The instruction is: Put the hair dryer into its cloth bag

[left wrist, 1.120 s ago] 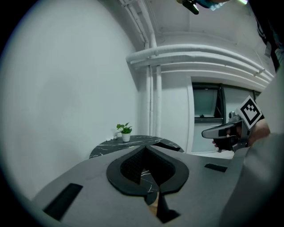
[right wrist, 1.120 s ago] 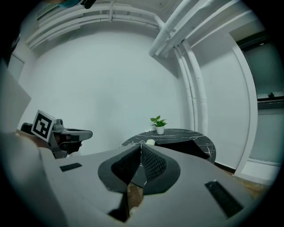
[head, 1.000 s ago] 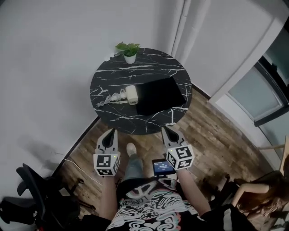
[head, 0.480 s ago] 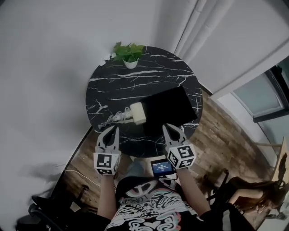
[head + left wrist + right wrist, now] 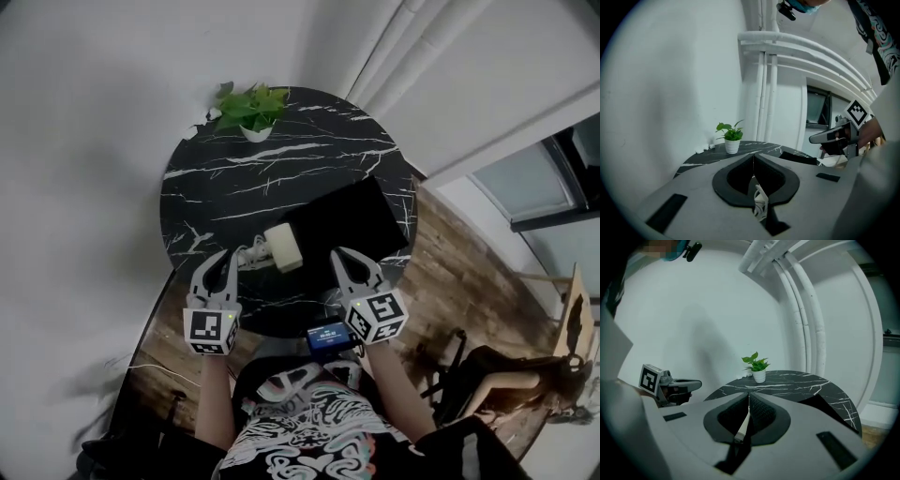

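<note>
On the round black marble table (image 5: 234, 178) lies a cream hair dryer (image 5: 282, 248), its white cord (image 5: 246, 255) coiled to its left. The flat black cloth bag (image 5: 349, 217) lies just right of it. My left gripper (image 5: 225, 256) is shut and empty over the table's near edge, beside the cord. The right gripper (image 5: 338, 254), also shut and empty, hovers at the bag's near corner. In the left gripper view the jaws (image 5: 753, 157) meet with a bit of cord (image 5: 760, 204) showing below them. The right gripper view shows shut jaws (image 5: 749, 397) and a sliver of the dryer (image 5: 740, 428).
A small potted plant (image 5: 249, 111) stands at the table's far edge, close to the white wall. White curtains or pipes (image 5: 412, 37) rise at the back right. Wooden floor (image 5: 450, 272) lies right of the table, and a small lit screen (image 5: 328, 336) hangs at the person's chest.
The person has stepped up to the table. Both grippers, still shut, have moved forward from over the floor to over the table's near edge, by the dryer and bag.
</note>
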`<control>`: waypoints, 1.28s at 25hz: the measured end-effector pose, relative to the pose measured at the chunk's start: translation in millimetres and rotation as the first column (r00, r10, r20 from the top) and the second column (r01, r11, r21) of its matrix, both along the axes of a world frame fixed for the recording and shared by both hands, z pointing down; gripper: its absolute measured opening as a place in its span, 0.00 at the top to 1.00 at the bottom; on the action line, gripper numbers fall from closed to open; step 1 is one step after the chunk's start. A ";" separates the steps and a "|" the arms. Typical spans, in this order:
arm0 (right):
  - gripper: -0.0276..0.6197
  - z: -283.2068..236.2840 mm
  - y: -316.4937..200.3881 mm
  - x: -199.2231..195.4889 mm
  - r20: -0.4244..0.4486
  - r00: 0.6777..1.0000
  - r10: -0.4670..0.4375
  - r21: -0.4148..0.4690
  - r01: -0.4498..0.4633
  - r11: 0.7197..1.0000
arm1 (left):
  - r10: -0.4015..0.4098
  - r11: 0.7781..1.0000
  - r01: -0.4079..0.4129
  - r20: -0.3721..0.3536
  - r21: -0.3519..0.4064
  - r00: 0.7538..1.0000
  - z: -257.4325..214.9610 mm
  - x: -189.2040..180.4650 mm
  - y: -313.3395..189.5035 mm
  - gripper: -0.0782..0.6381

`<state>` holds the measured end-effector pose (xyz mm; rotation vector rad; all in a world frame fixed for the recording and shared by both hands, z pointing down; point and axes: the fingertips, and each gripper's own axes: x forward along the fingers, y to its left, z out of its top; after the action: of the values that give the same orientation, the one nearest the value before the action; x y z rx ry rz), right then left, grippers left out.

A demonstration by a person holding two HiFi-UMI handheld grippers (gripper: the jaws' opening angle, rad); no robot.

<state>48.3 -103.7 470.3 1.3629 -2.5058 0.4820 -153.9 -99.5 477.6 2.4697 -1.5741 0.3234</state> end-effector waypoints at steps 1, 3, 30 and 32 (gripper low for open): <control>0.93 -2.6 0.6 0.4 0.000 1.000 0.000 0.013 0.000 1.000 | 0.005 1.000 -0.005 -0.006 -0.001 1.000 0.8 1.0 -1.7 0.87; 0.93 -6.7 2.3 0.9 -0.005 1.000 -0.001 0.025 0.001 1.000 | 0.018 1.000 -0.018 -0.014 -0.004 1.000 2.6 3.2 -2.7 0.87; 0.73 125.6 34.7 -32.3 -0.374 0.826 -0.422 -0.325 0.310 0.893 | 0.155 0.976 -0.101 0.282 -0.194 0.947 97.9 4.6 4.2 0.83; 0.72 133.1 34.1 -34.4 -0.387 0.815 -0.432 -0.332 0.314 0.889 | 0.150 0.976 -0.088 0.320 -0.201 0.936 106.7 0.7 0.7 0.66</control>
<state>13.9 -69.6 603.5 0.7405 -2.1524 0.3346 -153.2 -98.8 584.3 2.4651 -1.4287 0.9077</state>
